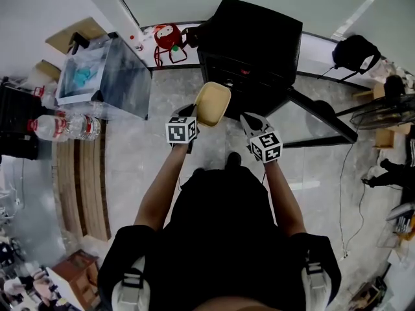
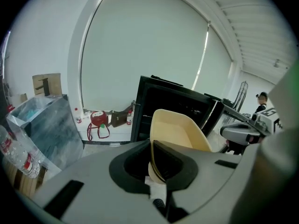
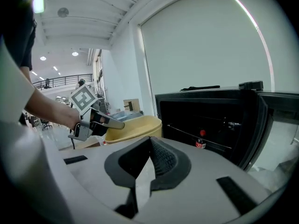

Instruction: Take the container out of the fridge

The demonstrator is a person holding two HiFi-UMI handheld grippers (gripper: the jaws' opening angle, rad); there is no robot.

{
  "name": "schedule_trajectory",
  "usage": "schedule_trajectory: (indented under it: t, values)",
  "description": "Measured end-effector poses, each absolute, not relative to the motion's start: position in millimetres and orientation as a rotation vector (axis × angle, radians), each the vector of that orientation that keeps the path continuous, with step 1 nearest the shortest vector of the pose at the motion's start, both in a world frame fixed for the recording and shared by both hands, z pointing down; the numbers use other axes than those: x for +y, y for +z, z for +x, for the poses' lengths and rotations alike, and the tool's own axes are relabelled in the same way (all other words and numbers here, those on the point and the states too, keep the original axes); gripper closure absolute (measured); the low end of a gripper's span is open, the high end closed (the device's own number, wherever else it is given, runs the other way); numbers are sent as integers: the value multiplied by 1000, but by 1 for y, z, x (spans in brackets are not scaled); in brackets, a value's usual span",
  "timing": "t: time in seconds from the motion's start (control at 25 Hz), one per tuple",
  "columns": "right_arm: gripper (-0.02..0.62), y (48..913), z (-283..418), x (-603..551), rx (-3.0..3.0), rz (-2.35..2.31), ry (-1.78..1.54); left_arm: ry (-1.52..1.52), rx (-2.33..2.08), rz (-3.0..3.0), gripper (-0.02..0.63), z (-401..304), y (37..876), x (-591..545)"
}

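Pale grey stone-look floor [image 1: 130, 154] all round. On it at twelve o'clock stands a black fridge [image 1: 253, 50], its door swung open toward three. At ten o'clock sits a clear storage box [image 1: 104, 76]; at nine, wrapped water bottles [image 1: 65, 127] by wooden slats [image 1: 84, 186].

bright, even daylight; fisheye-warped edges.

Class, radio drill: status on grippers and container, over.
Left hand-held gripper shut on container rim. Right hand-held gripper shut, empty. Container out, in front of open fridge. Nothing in the way.
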State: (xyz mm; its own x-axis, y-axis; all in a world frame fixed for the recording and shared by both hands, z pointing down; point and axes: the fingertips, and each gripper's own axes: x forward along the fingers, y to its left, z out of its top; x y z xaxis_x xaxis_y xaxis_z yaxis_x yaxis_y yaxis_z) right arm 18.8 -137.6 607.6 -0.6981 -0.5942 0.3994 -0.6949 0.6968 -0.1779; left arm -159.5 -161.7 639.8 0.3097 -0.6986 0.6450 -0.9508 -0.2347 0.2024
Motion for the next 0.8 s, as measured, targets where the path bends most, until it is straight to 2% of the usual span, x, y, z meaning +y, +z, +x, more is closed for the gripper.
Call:
schedule_trajectory:
  t: [0.8]
  values:
    - [597, 610, -68, -55, -2506, 1188, 469, 635, -1275, 2144, 572, -228, 648, -78]
